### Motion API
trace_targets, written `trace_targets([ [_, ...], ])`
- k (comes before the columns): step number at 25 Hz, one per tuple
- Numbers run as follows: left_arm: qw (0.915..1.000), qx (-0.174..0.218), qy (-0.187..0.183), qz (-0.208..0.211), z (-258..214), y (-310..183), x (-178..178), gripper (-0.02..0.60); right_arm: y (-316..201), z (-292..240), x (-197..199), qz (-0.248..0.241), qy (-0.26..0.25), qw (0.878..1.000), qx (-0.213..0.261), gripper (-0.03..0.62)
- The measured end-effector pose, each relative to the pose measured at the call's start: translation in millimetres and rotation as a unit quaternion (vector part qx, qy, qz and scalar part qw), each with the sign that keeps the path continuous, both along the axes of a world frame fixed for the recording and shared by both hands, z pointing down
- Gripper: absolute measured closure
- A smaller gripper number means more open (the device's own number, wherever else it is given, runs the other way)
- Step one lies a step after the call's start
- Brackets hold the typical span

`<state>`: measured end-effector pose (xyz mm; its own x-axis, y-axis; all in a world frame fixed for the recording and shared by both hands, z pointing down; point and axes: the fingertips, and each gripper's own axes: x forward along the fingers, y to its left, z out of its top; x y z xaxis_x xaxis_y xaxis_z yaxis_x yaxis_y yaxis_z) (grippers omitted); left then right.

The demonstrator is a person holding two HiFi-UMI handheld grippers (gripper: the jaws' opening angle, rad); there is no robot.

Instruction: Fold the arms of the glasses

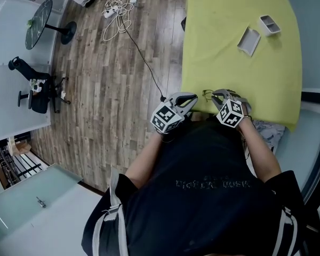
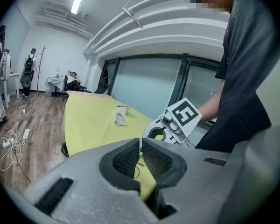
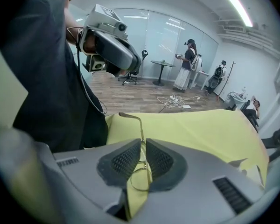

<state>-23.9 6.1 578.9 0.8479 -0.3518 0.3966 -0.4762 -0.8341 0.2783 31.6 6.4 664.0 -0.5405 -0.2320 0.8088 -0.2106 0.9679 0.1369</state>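
The wooden floor (image 1: 122, 79) spreads out to the left gripper's (image 1: 193, 97) outer side. A round glass table (image 1: 38, 16), an office chair (image 1: 34, 92) and a coil of white cable (image 1: 117, 9) stand on it, well apart from both tools. The yellow table (image 1: 229, 57) runs ahead of the two grippers, which sit at its near edge, close against the person's dark shirt (image 1: 202, 196).

In each gripper view the other gripper blocks part of the scene just past the jaw tips, and the shirt fills one side. An open grey case (image 1: 249, 40) lies in two pieces far ahead of the right gripper (image 1: 217, 95), toward the table's far corner.

The glasses (image 3: 141, 129) lie between the two tools. The right gripper's jaws are clamped on the frame near the hinge, with one arm rising beyond the tips and a lens rim below them. The left gripper's jaws are pressed together at their tips on a thin wire part of the glasses.
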Motion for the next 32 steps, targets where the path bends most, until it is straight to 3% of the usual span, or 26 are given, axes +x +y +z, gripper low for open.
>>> trace_targets([
  [16,0.9999,-0.004,0.008,-0.005,1,-10,-3,0.549,28,-22,-12,-0.044,-0.003,0.999,-0.01,0.559],
  [32,0.9999,-0.005,0.008,-0.005,1,-10,-7,0.549,32,-41,-27,-0.026,-0.041,0.998,-0.037,0.557],
])
